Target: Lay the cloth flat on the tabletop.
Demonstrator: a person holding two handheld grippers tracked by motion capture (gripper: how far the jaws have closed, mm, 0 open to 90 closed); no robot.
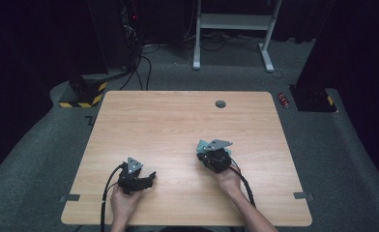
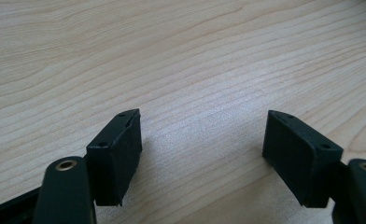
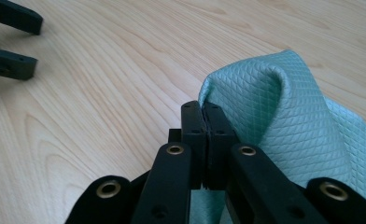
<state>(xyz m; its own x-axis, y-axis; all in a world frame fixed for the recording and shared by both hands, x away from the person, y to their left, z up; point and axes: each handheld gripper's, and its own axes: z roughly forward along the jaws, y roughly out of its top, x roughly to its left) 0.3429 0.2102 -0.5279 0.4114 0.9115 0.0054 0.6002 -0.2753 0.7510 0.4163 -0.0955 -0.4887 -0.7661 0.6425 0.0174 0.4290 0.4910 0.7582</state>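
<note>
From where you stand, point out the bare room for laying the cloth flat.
Bare wood runs from the grommet down between the left gripper and right gripper. The near edge is crowded: hands, cables, the pinched cloth.

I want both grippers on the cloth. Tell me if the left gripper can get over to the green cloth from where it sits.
Probably yes. The left gripper stands open over bare table, and nothing lies between it and the green cloth pinched in the shut right gripper.

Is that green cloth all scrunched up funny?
Yes. The mint quilted cloth is bunched into a hump instead of lying flat, because the right gripper pinches its edge between shut jaws. The left gripper stands open over the bare table.
</note>
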